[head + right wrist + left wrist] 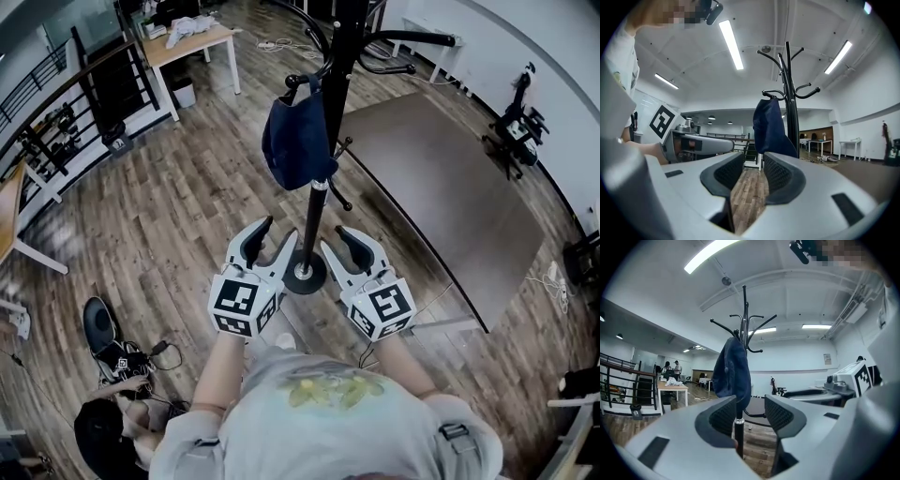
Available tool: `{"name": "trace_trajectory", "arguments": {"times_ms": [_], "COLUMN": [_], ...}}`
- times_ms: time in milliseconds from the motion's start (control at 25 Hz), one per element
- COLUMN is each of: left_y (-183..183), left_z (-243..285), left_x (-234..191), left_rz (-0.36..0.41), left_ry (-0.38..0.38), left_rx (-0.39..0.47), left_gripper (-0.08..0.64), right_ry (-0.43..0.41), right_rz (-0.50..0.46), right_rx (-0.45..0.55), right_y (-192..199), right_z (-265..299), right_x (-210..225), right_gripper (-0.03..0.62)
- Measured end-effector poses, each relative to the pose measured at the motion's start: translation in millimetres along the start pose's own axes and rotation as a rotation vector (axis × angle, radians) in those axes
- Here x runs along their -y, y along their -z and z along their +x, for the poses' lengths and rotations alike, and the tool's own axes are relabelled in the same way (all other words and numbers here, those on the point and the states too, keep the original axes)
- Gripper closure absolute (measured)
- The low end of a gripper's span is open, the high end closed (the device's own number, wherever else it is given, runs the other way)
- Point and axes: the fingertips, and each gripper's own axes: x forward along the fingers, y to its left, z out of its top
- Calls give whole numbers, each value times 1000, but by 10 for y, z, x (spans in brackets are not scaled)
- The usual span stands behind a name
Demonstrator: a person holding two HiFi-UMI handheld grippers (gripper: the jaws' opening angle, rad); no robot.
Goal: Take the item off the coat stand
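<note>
Left gripper [272, 239] and right gripper [336, 242] gape empty; snagging the navy bag [295, 141] on its hook could topple the coat stand [315, 211].

Dark table [441, 187], wooden desk [192, 42], railing [56, 103]

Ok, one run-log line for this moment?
stage: pre-grasp | left gripper: open, empty | right gripper: open, empty | blue item: hanging on coat stand
</note>
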Motion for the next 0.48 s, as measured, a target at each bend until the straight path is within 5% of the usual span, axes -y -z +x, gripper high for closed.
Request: {"name": "trace_trajectory", "arguments": {"times_ms": [480], "left_y": [-237], "left_z": [266], "left_x": [-392], "left_rz": [32], "left_ry": [51], "left_rx": [41], "left_gripper": [339], "right_ry": [57], "right_rz": [-29], "right_rx": [38], "right_y": [-186], "right_z": [404], "right_x": [242], "right_gripper": [439]}}
